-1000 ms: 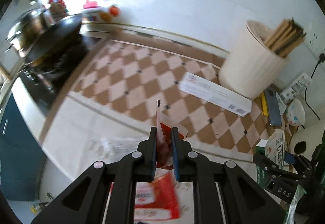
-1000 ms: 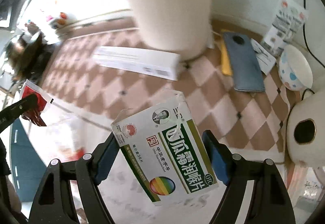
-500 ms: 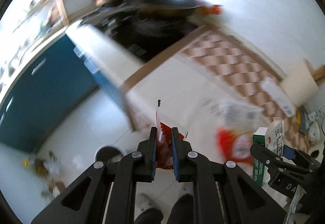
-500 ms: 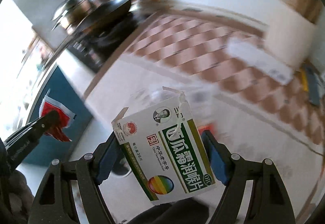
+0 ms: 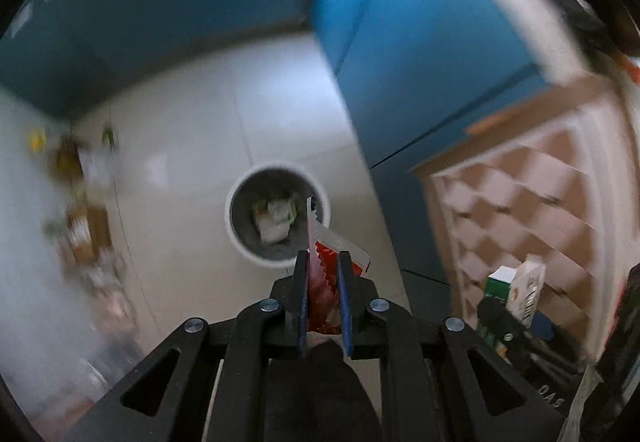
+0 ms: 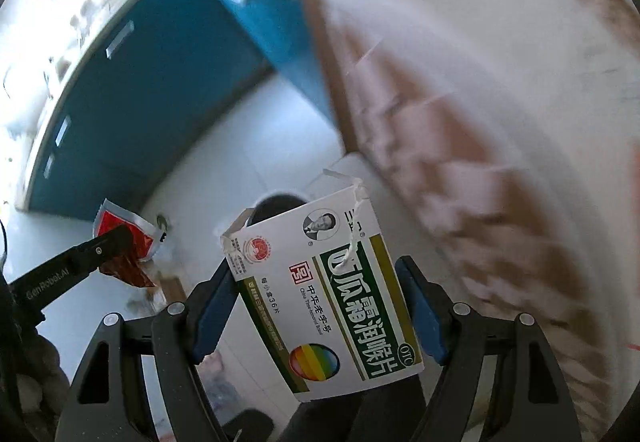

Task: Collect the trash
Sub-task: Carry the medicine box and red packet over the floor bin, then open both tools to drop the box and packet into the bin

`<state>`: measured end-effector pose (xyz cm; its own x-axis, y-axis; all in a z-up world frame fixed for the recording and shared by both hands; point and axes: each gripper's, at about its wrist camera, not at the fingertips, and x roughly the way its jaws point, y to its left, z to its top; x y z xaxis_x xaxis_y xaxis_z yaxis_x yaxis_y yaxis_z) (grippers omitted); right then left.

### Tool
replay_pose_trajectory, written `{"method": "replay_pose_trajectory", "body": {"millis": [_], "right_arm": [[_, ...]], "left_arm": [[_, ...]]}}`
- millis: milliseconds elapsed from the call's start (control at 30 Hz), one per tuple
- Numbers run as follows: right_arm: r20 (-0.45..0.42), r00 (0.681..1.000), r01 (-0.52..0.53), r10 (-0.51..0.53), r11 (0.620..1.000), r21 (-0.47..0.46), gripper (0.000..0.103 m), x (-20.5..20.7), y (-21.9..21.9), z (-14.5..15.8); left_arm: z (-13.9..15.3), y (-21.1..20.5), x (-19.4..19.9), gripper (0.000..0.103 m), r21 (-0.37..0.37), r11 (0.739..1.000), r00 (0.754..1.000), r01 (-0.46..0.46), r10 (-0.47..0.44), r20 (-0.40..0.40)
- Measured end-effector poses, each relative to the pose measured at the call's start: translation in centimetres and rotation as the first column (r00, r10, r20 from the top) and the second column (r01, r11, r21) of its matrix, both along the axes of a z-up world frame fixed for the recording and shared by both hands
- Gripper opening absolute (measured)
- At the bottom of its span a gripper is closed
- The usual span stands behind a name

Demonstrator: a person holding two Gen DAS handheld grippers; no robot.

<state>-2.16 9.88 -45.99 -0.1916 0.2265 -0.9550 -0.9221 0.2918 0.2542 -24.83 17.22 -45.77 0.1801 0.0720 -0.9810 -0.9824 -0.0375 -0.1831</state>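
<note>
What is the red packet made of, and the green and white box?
The crinkly red packet in the left gripper looks like shiny plastic or foil film: silvery zigzag-cut edge. The green-and-white printed box in the right gripper looks like thin glossy cardboard: torn, frayed flaps.

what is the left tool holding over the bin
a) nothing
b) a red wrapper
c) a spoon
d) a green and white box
b: the left tool is shut on a red wrapper, with the bin on the floor just beyond it; the green and white box sits in the right tool.
</note>
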Motion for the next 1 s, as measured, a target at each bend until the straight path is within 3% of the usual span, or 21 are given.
{"method": "replay_pose_trajectory", "body": {"millis": [200,400,600,800,833,867,900,933,967,1000], "right_arm": [[-0.059,0.996,-0.072,0.065,0.991,-0.114,0.078,-5.5,4.3,-14.5],[-0.105,0.991,-0.105,0.086,0.976,-0.192,0.078,-7.8,7.1,-26.2],[-0.137,0.988,-0.108,0.076,0.964,-0.244,0.078,-9.0,8.8,-35.0],[-0.176,0.98,-0.133,0.089,0.957,-0.259,0.079,-10.6,9.7,-38.7],[-0.19,0.977,-0.141,0.093,0.954,-0.263,0.079,-11.0,9.8,-39.2],[-0.198,0.976,-0.147,0.095,0.952,-0.267,0.079,-11.2,9.9,-39.5],[-0.203,0.974,-0.153,0.099,0.95,-0.271,0.081,-11.5,10.1,-39.7],[-0.202,0.974,-0.157,0.103,0.949,-0.273,0.085,-11.7,10.2,-39.7],[-0.195,0.975,-0.158,0.106,0.949,-0.271,0.095,-11.9,10.3,-39.7],[-0.19,0.975,-0.163,0.113,0.95,-0.268,0.102,-11.9,10.3,-39.6]], "left_arm": [[-14.4,1.1,-4.9,0.01,-0.185,0.975,0.983,-0.126,0.147,0.107],[-23.7,1.8,-6.1,0.01,-0.253,0.956,0.975,-0.147,0.183,0.126],[-28.0,2.3,-6.8,0.011,-0.275,0.953,0.98,-0.129,0.164,0.11],[-28.8,2.5,-8.5,0.015,-0.277,0.946,0.977,-0.169,0.198,0.081],[-28.7,2.5,-8.9,0.025,-0.273,0.945,0.975,-0.18,0.208,0.076],[-28.5,2.5,-9.3,0.05,-0.268,0.945,0.975,-0.188,0.212,0.067],[-28.2,2.4,-9.8,0.065,-0.251,0.947,0.975,-0.199,0.217,0.043],[-28.1,2.4,-10.1,0.088,-0.233,0.95,0.976,-0.206,0.216,0.017],[-27.6,2.4,-10.5,0.094,-0.203,0.957,0.978,-0.208,0.21,-0.016],[-27.3,2.3,-10.7,0.094,-0.187,0.961,0.979,-0.202,0.199,-0.036]]}}
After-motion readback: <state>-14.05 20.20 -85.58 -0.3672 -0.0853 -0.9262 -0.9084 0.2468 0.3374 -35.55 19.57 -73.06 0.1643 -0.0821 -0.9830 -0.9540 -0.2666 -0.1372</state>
